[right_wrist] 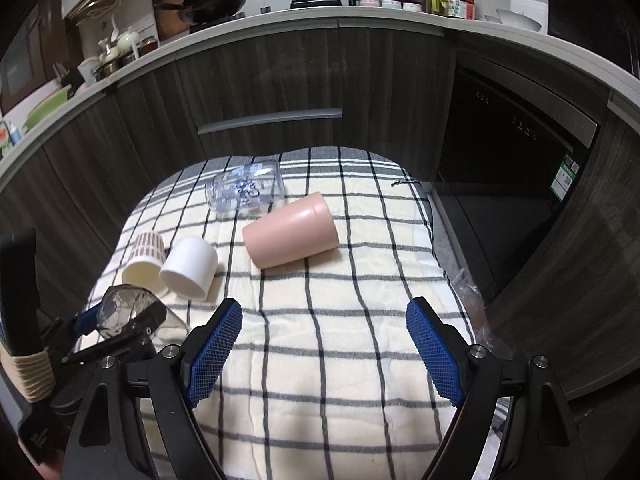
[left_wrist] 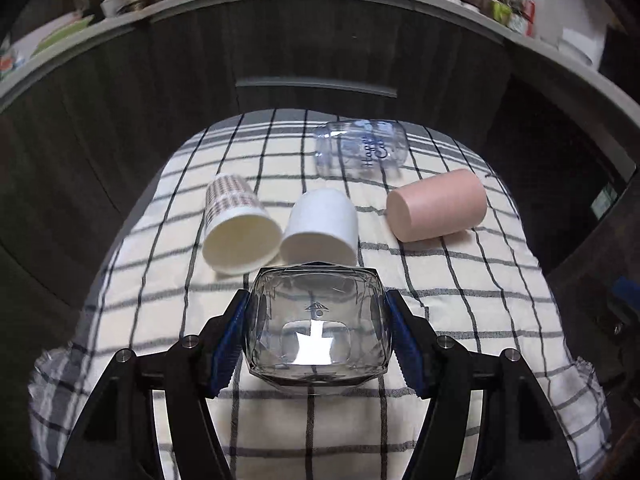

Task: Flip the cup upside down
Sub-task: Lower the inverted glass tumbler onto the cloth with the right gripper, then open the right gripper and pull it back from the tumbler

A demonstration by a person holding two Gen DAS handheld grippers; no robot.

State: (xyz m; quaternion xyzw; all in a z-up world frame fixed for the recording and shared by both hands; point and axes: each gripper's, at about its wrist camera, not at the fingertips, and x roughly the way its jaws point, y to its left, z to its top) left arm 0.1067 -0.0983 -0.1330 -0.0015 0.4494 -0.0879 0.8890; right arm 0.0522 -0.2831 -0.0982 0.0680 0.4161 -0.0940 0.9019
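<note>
My left gripper (left_wrist: 318, 332) is shut on a smoky clear faceted glass cup (left_wrist: 318, 324), its base facing the camera, held over the checked cloth (left_wrist: 460, 304). In the right wrist view the same cup (right_wrist: 120, 312) shows at lower left, tilted in the left gripper (right_wrist: 124, 330). My right gripper (right_wrist: 324, 344) is open and empty above the cloth (right_wrist: 328, 320). Several cups lie on their sides: a patterned paper cup (left_wrist: 236, 228) (right_wrist: 146, 258), a white cup (left_wrist: 322, 226) (right_wrist: 190, 268), a pink cup (left_wrist: 438, 204) (right_wrist: 290, 230) and a clear lettered glass (left_wrist: 360, 150) (right_wrist: 246, 190).
Dark cabinet fronts (right_wrist: 260, 80) with a metal handle (right_wrist: 270, 120) stand behind the table. A counter (right_wrist: 280, 20) above holds a wok, jars and bowls. A dark appliance (right_wrist: 516, 140) is at the right. Crumpled clear plastic (right_wrist: 472, 300) lies by the cloth's right edge.
</note>
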